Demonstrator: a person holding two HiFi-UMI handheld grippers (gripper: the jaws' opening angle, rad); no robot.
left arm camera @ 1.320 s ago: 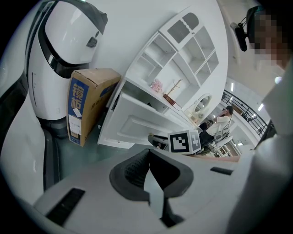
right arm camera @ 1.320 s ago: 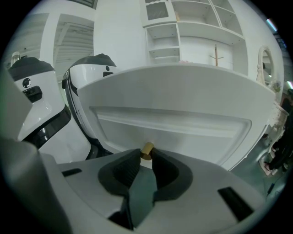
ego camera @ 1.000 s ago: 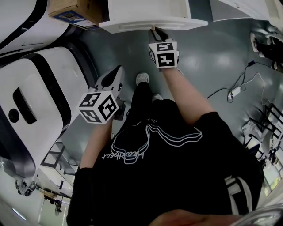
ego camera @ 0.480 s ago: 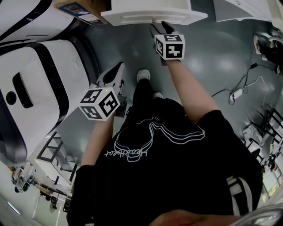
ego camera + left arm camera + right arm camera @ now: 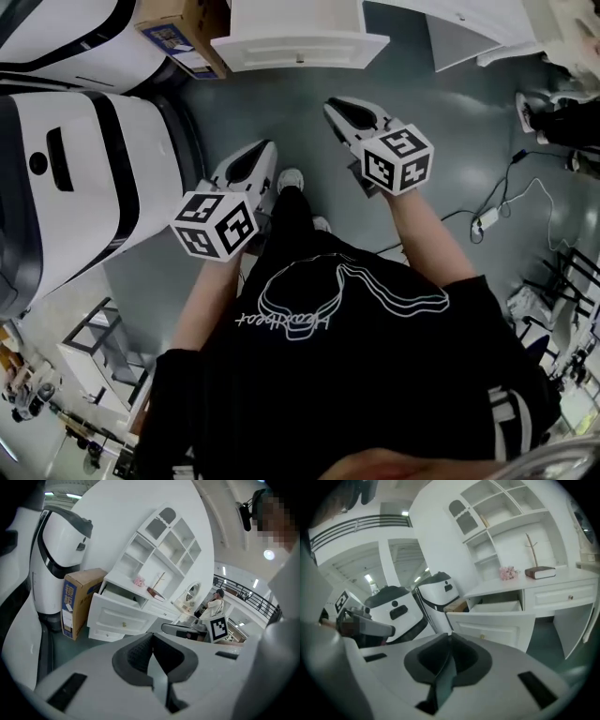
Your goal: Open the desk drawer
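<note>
From my head view the desk drawer (image 5: 300, 49) stands pulled out at the top of the frame, its white front edge jutting over the grey floor (image 5: 469, 122). A clear strip of floor lies between that edge and both grippers. On my left the room is tight: a big white machine (image 5: 84, 178) crowds the left gripper (image 5: 265, 150), and a cardboard box (image 5: 183, 28) sits just beside the drawer's left corner. To the right the floor is open as far as a trailing cable (image 5: 506, 202). The right gripper (image 5: 336, 106) hangs well short of the drawer front. Its jaws are closing, and its own view shows the tips drawn together with nothing between them. The left gripper's view shows its jaws together as well, gripping nothing. The two gripper views give me what the head view cannot: the drawer's open cavity from the side, a small knob on its front, a pink flower cluster (image 5: 506, 572) and a book (image 5: 540, 572) on the desktop, and the shelf unit (image 5: 501, 517) above. The left gripper view also catches a person (image 5: 213, 606) far off. A second ago the right gripper was up against the drawer's front edge. It has since backed away, and both grippers sit nearer my camera.
</note>
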